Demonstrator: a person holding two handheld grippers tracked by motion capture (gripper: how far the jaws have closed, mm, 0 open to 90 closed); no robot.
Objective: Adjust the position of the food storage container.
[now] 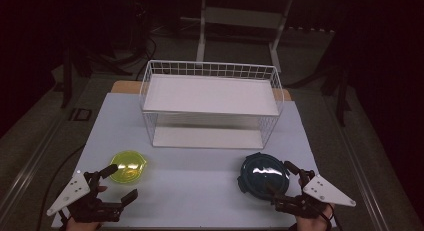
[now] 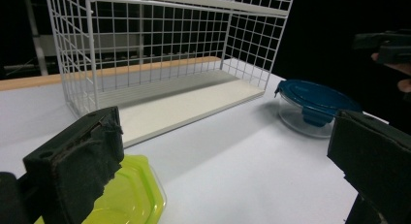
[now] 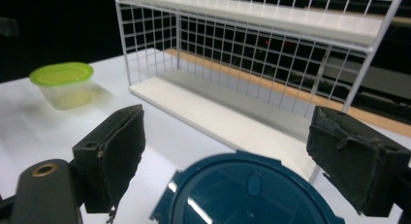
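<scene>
Blue-lidded container (image 1: 263,173) found on the white tabletop (image 1: 200,181), at the near right, in front of the right end of the white wire rack (image 1: 210,103). Round, clear-walled, lid clipped on with blue side latches (seen in the left gripper view (image 2: 314,106)). Sits just ahead of the right gripper (image 1: 287,183), jaws spread wide, one to each side of the container's near edge and clear of it; in the right gripper view, lid (image 3: 247,192) seen low between the two black pads (image 3: 114,153), no contact observed.

Yellow-green-lidded container (image 1: 128,166) located at the near left of the table, well apart from the blue one. Smaller, clear walls (right gripper view (image 3: 63,83)). Left gripper (image 1: 120,183) held just beside it, jaws spread wide, nothing between them; one jaw near the container's left rim in the high view. In the left gripper view, yellow-green lid (image 2: 128,197) partly hidden behind the left pad (image 2: 77,166); touching or not, cannot tell.

Rack noted as two-tiered, standing square at mid-table, both shelves bare.

Hands visible at the bottom edge, one gripping each tool.
</scene>
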